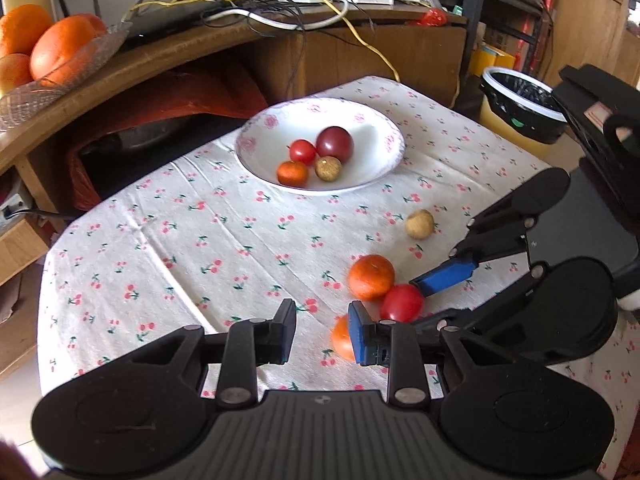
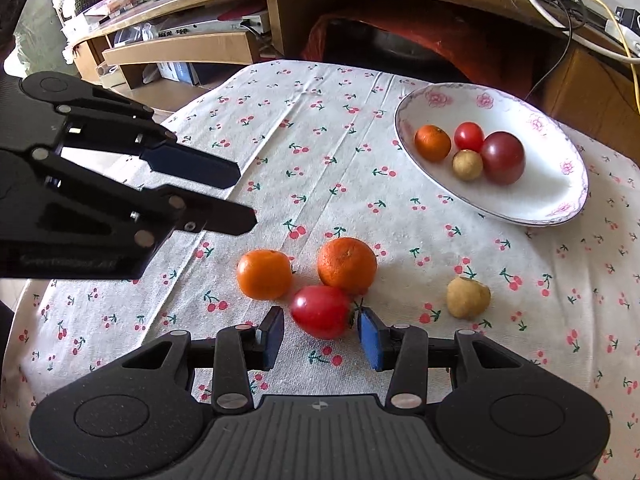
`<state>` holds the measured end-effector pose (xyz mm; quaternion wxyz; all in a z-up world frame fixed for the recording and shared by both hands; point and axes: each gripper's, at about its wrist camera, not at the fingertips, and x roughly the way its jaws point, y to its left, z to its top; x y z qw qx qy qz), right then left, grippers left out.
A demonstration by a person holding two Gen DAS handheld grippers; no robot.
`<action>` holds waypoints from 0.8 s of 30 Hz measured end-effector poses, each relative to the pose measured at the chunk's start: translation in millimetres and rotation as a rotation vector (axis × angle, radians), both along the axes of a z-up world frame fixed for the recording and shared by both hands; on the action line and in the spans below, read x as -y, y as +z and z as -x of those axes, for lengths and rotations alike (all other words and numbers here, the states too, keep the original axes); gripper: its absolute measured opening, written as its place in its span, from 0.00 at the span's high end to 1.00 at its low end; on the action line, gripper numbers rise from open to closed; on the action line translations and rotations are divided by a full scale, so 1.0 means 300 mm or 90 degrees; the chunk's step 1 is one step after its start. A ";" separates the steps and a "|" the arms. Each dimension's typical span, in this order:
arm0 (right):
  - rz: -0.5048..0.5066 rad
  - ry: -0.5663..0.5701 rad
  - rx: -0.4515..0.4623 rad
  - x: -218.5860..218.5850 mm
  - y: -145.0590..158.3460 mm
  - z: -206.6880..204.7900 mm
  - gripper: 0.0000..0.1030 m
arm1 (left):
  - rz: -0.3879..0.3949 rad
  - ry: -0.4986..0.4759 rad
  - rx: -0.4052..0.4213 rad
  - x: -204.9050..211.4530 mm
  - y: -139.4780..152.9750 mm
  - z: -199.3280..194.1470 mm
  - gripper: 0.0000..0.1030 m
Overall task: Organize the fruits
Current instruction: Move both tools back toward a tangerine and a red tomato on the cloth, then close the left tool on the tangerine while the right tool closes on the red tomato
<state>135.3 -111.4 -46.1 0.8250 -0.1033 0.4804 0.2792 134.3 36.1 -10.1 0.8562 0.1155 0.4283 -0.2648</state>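
Right gripper [image 2: 320, 338]: jaws apart, pads on either side of the red tomato [image 2: 320, 311] but not pressing it; a gap shows at the left pad, while the right pad looks close to the skin, though contact there cannot be confirmed. The tomato rests on the cherry-print tablecloth [image 2: 320, 152], touching or nearly touching the larger orange [image 2: 347, 266] behind it, with the smaller orange [image 2: 264, 275] just beside it on the left.

Left gripper [image 1: 322, 330]: jaws set narrow, nothing between the pads, hovering over bare cloth near the same cluster.

Step in hand, as judged: grasp the tomato for transfer to the bowl. Centre the fruit between the pads, lower until the pads span its widest part, then close gently; the skin is smooth and soft, so excess force may bruise it and too little may let it slip. Keep the fingertips clear of both oranges to avoid rolling them.

Further right, a pale round fruit [image 2: 468, 297] lies apart from the cluster. Farthest, the white bowl [image 2: 532, 212] already holds four fruits; place the tomato in its open near side
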 end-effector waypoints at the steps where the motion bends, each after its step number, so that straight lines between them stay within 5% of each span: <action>1: 0.002 0.000 -0.002 0.002 -0.001 -0.001 0.67 | 0.002 -0.007 -0.006 0.004 -0.002 0.001 0.64; 24: 0.016 -0.025 -0.007 0.088 0.008 -0.001 0.72 | -0.058 -0.037 -0.018 0.083 -0.089 -0.001 0.63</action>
